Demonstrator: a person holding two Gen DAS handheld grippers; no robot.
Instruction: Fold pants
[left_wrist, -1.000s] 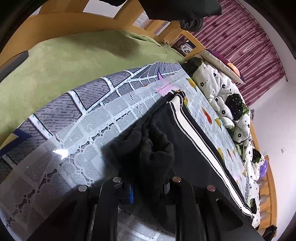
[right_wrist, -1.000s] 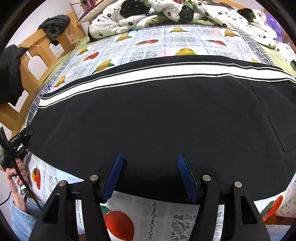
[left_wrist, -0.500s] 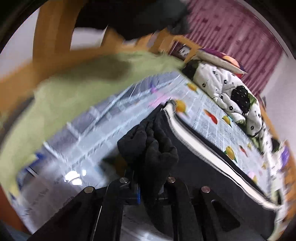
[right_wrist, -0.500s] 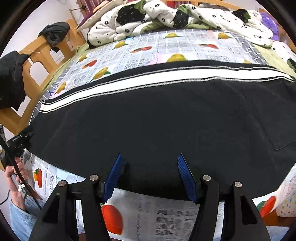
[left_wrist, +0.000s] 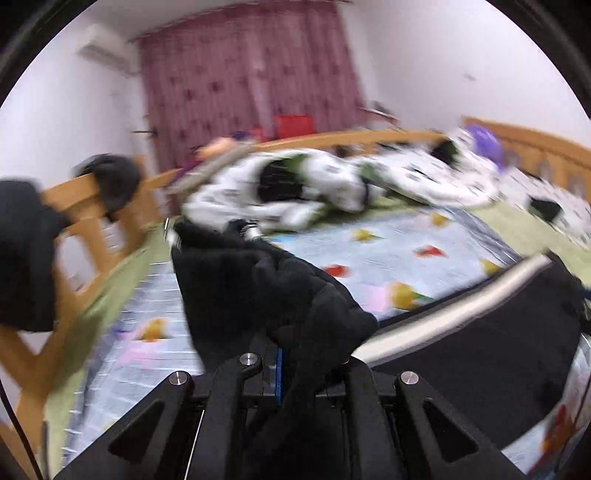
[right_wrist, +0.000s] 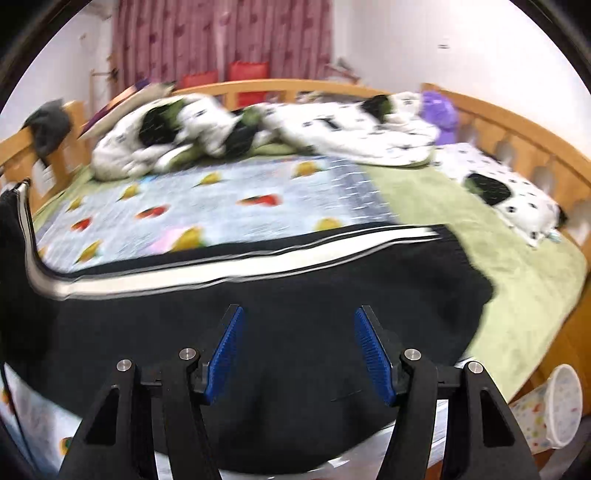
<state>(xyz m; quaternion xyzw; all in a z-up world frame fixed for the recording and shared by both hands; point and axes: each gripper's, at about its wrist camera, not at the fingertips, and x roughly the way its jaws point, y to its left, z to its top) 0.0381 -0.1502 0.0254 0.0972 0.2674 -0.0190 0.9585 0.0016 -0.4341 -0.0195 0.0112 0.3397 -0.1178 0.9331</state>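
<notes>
- Where the black pants (right_wrist: 280, 332) lie across the near part of the bed (right_wrist: 517, 266), their long axis runs side to side along the bed's near edge, with the white side stripe (right_wrist: 236, 273) on their far edge following that same line.
- At the left, the stripe curls upward and the leg end is lifted off the bed, bunched and held up in the left tool (left_wrist: 310, 365).
- That left tool is clamped on a thick wad of the black fabric, its jaws nearly together with cloth filling the gap; the raised leg end stands just ahead of it and droops over its fingers.
- From the left wrist view, the rest of the pants (left_wrist: 480, 332) stretches away to the right, low on the fruit-print sheet (left_wrist: 388, 254).
- The right tool (right_wrist: 299, 350) stands wide, its blue pads (right_wrist: 225, 350) well apart and holding nothing, hovering over the middle of the pants near their near edge; I cannot tell whether the tips touch the cloth.
- The wider waist end lies to the right of that tool, on the green blanket (right_wrist: 461, 206).
- A white-and-black spotted quilt (right_wrist: 332, 125) is heaped at the far side of the bed, against the wooden rail (right_wrist: 280, 83).
</notes>
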